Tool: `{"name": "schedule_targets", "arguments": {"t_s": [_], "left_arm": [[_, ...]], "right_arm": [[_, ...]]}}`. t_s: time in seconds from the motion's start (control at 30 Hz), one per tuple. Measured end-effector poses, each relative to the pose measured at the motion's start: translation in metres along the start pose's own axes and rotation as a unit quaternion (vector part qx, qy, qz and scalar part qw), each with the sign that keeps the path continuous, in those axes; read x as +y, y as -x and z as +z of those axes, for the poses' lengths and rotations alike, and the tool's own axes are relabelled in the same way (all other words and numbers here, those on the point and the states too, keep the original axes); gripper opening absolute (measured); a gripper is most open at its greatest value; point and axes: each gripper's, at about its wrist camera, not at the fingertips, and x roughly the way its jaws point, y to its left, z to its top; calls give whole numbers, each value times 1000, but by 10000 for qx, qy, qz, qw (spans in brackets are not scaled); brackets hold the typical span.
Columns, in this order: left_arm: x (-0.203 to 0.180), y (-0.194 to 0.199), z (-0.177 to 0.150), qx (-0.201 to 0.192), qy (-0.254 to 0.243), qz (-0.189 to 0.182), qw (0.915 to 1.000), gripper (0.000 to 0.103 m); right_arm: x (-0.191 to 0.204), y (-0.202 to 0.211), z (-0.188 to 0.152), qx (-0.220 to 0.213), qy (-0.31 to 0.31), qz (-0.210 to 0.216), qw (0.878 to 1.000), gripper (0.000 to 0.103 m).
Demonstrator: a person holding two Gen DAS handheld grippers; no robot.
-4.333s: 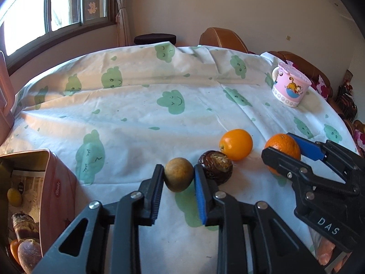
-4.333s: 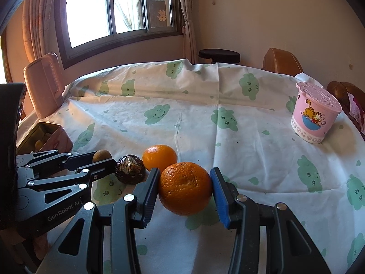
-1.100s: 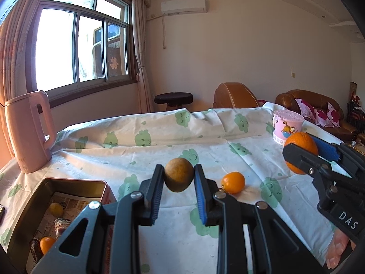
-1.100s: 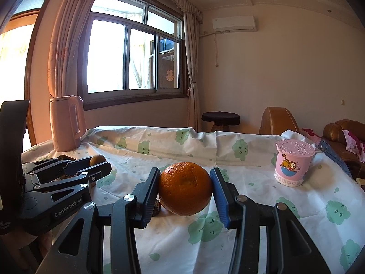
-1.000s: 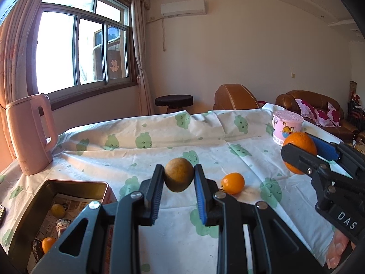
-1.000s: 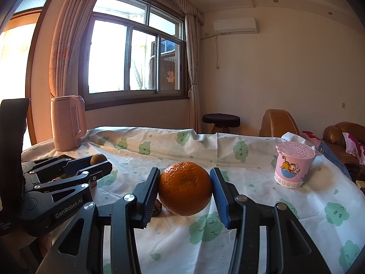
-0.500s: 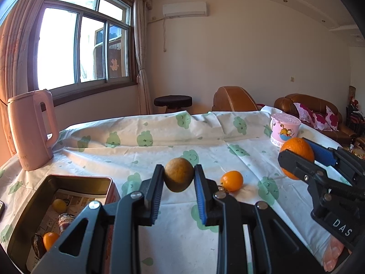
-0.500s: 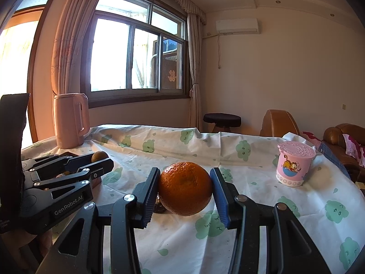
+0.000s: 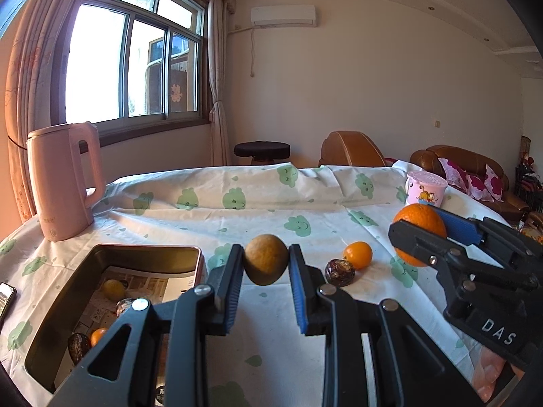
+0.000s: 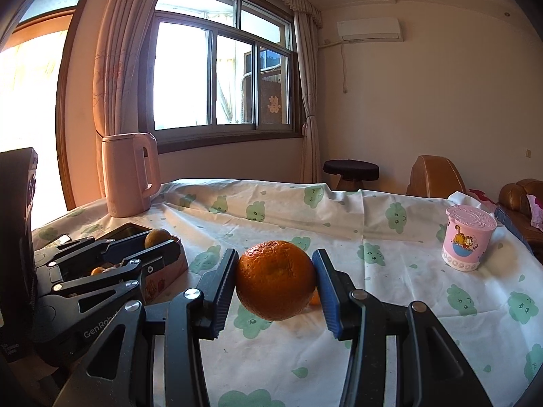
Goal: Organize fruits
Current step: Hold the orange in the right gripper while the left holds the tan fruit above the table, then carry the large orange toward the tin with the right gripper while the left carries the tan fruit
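Observation:
My left gripper [image 9: 266, 262] is shut on a brown round fruit [image 9: 266, 259] and holds it in the air, just right of an open metal tin [image 9: 146, 250]. The tin holds several small fruits [image 9: 113, 288]. My right gripper [image 10: 275, 279] is shut on a large orange [image 10: 275, 279], also held above the table; it shows in the left wrist view [image 9: 420, 234] at the right. A small orange [image 9: 358, 254] and a dark wrinkled fruit [image 9: 340, 272] lie on the tablecloth between the grippers. The left gripper with its fruit [image 10: 157, 237] shows over the tin in the right wrist view.
A pink kettle [image 9: 64, 179] stands at the table's far left. A pink cartoon cup [image 9: 426, 190] stands at the far right. A phone [image 9: 6, 300] lies left of the tin. Chairs and a stool [image 9: 262, 151] stand beyond the table.
Both grippers have lifted their fruits off the table and swung left. The tin has come further into view below the left gripper.

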Motion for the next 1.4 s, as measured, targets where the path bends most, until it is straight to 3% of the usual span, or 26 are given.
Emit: {"name": "schedule_targets", "arguments": {"t_s": [0.77, 1.4], "left_arm": [[78, 41, -13, 51, 335, 546, 9979, 28], [121, 53, -25, 185, 524, 911, 9943, 28]], "right_arm": [[88, -11, 16, 32, 279, 996, 9946, 47], [135, -25, 9, 191, 597, 1376, 9885, 47]]}}
